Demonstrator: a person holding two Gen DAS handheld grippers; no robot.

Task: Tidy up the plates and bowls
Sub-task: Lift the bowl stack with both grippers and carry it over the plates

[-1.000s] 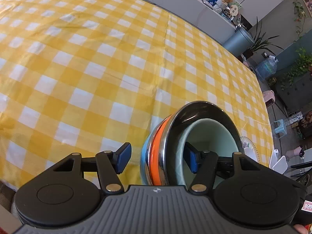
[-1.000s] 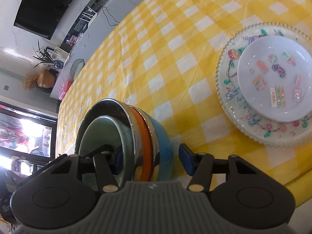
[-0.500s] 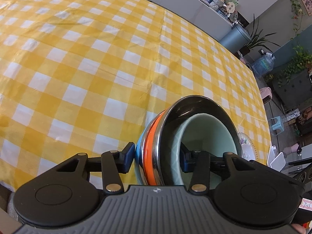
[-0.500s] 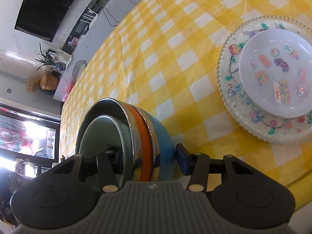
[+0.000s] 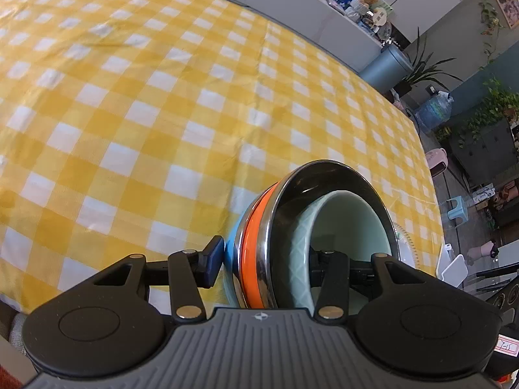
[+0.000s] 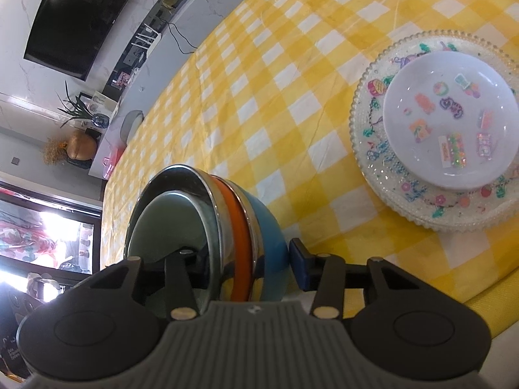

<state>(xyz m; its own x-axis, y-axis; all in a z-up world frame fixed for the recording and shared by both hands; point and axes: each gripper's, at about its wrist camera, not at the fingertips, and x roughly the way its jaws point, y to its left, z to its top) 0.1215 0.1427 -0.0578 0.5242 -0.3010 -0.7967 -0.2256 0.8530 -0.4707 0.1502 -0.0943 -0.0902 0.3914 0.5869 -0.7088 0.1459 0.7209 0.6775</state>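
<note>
A nested stack of bowls stands at the near edge of the yellow-checked cloth: blue outermost, then steel-rimmed orange, a dark steel bowl, and a pale green bowl innermost. To its right lie the beaded glass plate and, on it, the smaller white plate with stickers. The left gripper and right gripper each straddle the stack wall, both having just been closing, their outer pads touching the blue side; each inner finger is hidden behind the rims, as is the stack's foot.
</note>
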